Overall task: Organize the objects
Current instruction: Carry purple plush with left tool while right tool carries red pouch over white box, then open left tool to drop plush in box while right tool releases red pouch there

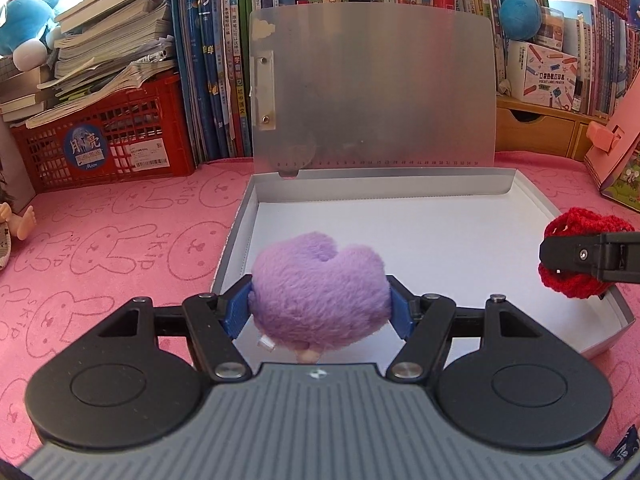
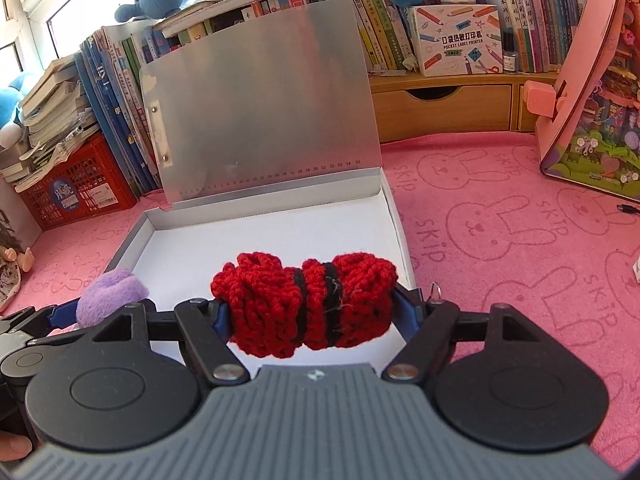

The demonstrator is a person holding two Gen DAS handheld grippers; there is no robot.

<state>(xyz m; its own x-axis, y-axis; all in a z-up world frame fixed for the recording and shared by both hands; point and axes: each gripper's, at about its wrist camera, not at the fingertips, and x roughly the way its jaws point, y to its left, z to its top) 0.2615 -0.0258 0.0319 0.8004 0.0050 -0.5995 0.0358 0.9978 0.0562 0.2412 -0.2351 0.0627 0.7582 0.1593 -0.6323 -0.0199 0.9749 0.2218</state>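
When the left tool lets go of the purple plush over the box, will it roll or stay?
The purple plush looks soft and light, bulging between the left tool's pads. It would probably land quietly on the box's flat floor. Its rounded shape might roll slightly.

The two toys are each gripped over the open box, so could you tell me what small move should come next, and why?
Probably lower both a little further, then let go. The left gripper is shut on the purple plush and the right gripper on the red knit toy. Both hang above the near part of the box, whose floor is bare and whose lid stands open.
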